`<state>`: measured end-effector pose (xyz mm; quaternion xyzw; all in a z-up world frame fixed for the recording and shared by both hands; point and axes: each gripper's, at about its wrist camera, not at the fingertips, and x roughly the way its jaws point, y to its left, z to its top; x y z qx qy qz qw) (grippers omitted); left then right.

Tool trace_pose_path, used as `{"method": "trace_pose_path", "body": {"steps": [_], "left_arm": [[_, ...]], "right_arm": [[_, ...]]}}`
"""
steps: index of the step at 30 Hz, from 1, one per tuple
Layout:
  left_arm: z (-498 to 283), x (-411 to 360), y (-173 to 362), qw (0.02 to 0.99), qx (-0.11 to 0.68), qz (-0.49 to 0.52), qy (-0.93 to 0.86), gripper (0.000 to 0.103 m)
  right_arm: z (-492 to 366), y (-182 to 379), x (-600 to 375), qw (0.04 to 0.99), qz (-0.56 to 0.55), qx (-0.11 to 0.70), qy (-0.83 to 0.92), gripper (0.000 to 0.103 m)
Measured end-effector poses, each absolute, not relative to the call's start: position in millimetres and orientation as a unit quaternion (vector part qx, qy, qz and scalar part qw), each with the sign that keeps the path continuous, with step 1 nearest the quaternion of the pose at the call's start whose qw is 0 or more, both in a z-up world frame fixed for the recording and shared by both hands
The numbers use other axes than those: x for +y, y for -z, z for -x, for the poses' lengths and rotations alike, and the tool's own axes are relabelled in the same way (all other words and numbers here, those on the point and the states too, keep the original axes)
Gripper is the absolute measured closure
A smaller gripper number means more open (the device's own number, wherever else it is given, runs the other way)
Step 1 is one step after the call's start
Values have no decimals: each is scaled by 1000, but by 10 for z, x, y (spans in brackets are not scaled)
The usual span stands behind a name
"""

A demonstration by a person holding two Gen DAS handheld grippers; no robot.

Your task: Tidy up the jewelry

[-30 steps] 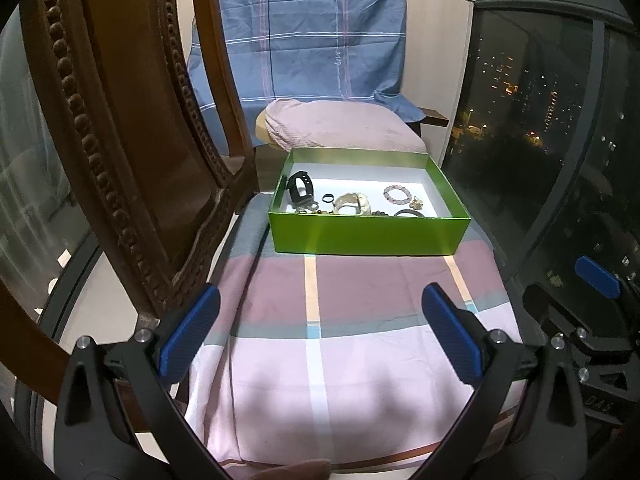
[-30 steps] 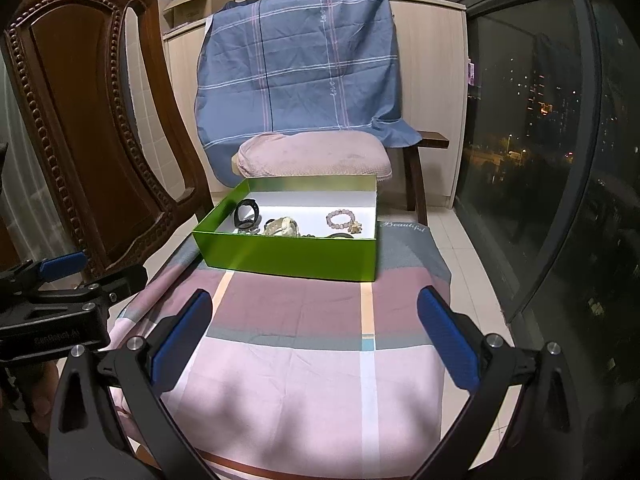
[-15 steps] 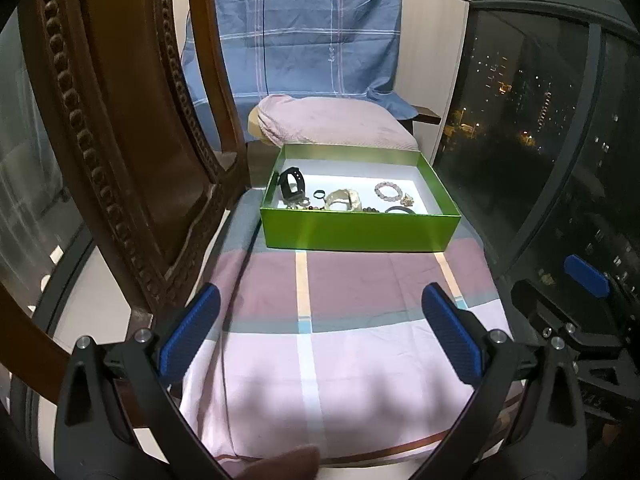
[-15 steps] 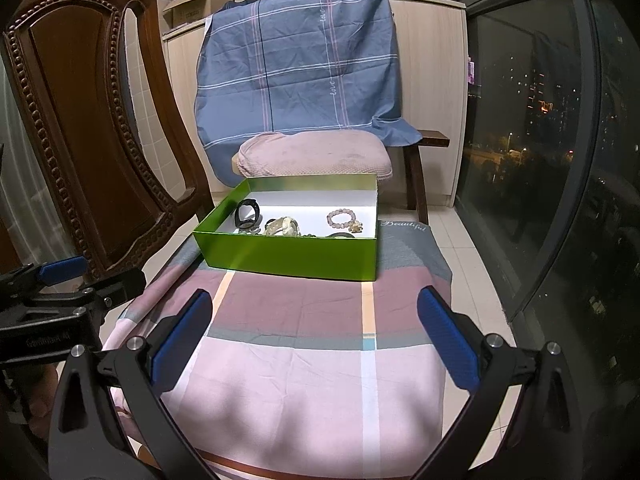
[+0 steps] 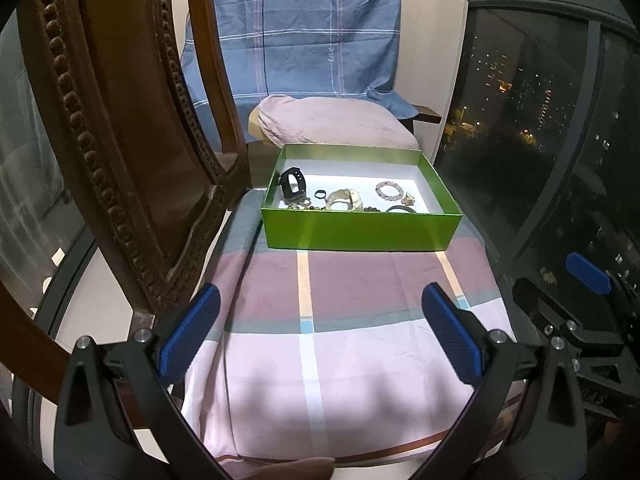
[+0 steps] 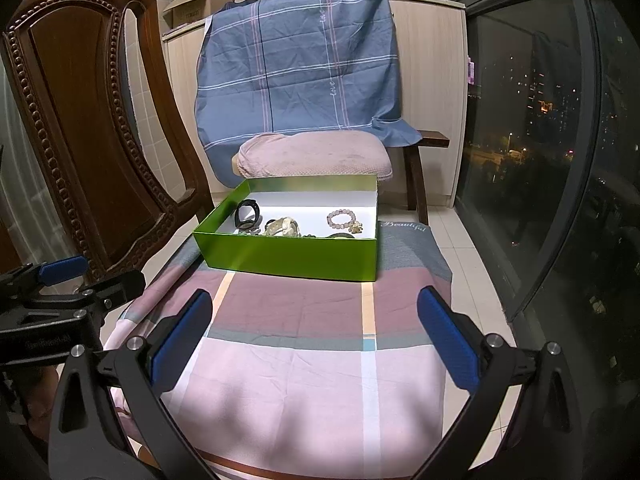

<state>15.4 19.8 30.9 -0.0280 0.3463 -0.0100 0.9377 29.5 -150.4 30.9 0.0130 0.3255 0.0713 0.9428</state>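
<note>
Both tongs, left tongs (image 5: 320, 332) and right tongs (image 6: 316, 332), hang wide and empty over the pink checked cloth-covered desk (image 6: 304, 364). The jewelry, a black watch (image 5: 291, 188) and pink bead bracelet (image 6: 340, 219) among it, lies jumbled in the green cardboard box (image 5: 360, 232); sorted or unsorted is unclear.

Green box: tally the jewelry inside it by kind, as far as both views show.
In the green box:
Black watch-like band: 1
Small black ring: 1
Pale cream bangle: 1
Pink bead bracelet: 1
Gold charm: 1
Dark bangle: 1
Total: 6 clear; small beaded pieces behind the front wall are uncountable.
</note>
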Motion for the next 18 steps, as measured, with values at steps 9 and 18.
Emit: {"method": "trace_pose_path", "body": {"steps": [9,18], "left_arm": [[-176,192,-297,936,350,26,12,3],[-185,193,-274,935,353,25,14,3]], "right_arm": [[-296,-312,-1513,943,-14,326,-71,3],[-297,-318,-1525,943,-15,325,-71,3]]}}
